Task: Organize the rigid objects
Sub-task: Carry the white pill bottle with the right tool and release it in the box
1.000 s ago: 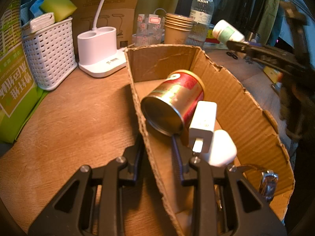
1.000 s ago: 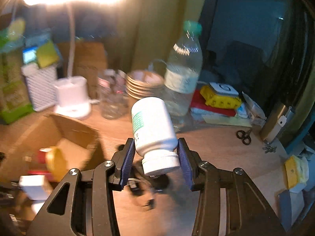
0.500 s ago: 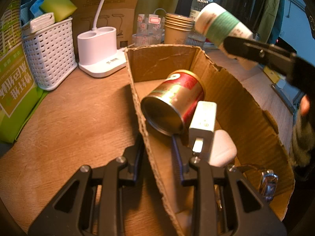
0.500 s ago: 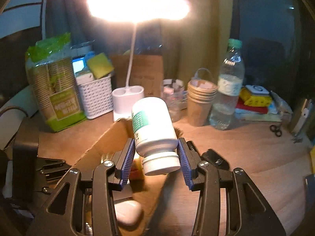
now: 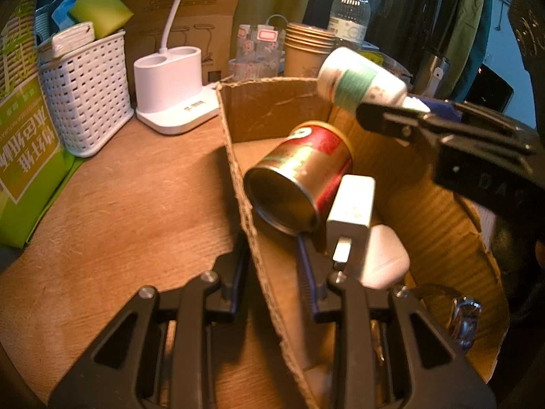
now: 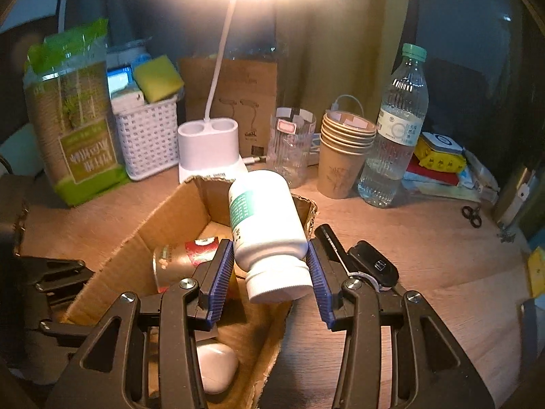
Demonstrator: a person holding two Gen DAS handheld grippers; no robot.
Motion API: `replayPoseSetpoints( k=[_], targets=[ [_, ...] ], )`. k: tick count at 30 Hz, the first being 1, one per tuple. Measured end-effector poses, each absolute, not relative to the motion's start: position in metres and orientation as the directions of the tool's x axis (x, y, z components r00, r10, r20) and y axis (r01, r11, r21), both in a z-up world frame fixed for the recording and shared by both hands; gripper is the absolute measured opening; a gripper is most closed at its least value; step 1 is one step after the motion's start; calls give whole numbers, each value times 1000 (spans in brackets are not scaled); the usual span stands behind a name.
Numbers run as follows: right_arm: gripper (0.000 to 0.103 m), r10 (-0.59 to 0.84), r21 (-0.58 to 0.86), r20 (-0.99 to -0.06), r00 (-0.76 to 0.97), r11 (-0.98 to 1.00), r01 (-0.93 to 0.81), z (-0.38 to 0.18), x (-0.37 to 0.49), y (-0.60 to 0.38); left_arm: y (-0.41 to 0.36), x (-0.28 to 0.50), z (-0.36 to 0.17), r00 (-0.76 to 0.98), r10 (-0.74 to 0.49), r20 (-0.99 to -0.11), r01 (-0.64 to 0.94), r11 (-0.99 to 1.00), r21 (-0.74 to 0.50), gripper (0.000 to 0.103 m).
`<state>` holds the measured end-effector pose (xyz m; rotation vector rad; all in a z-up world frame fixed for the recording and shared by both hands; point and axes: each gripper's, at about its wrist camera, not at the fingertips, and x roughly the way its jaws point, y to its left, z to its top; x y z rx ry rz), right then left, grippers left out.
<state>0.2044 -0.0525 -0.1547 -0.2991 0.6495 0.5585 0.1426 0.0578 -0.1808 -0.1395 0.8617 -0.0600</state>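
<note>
My right gripper (image 6: 270, 271) is shut on a white pill bottle (image 6: 265, 231) with a green label and holds it over the far right corner of the open cardboard box (image 6: 163, 218). The bottle (image 5: 361, 81) and the right gripper also show in the left wrist view. My left gripper (image 5: 272, 255) is shut on the box's left wall (image 5: 245, 204). Inside the box lie a red and gold can (image 5: 299, 187), a white charger (image 5: 351, 208), a white earbud case (image 5: 385, 262) and a metal key ring (image 5: 463, 313).
On the wooden desk behind the box stand a white lamp base (image 5: 170, 92), a white basket (image 5: 85, 85), a green paper-cup pack (image 5: 24, 156), a glass (image 6: 291, 143), stacked paper cups (image 6: 344, 153) and a water bottle (image 6: 395, 136). A black car key (image 6: 374, 266) lies right of the box.
My right gripper has carried the pill bottle leftward and down, from right of the box to over its far right corner. The left gripper and box have stayed still.
</note>
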Motion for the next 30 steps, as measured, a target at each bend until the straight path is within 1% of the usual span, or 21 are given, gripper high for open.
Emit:
replayPoseSetpoints(
  k=[3,8,13,16,21,25,30],
  targets=[
    [47,390,-103,-639,663,811,-576,-156,202,-51,58,143,-181,650,-109,-752,-3,989,-147,29],
    [47,426,-76,-616,662,805,-589,-146,196,-59,58,143,-181,650,-109,-752,-3,989,-146,29],
    [47,422,-28,-582,695,844,-536,-138,206,-75,58,143,-181,650,-109,-752,-3,989,-146,29],
    [47,391,-33,-615,685,855,-518,-148,217,-77,58,143,-181,651,-109,-752,-3,989,-147,29],
    [47,394,-34,-657,643,836,-547,-167,220,-68,58,143,-181,651,-109,-752,-4,989,-146,29],
    [51,400,-32,-663,633,830,-557,-170,220,-65,58,143,-181,651,-109,-752,-4,989,-146,29],
    [52,399,-25,-646,651,841,-540,-164,219,-74,58,143,-181,650,-109,-752,-4,989,-147,29]
  ],
)
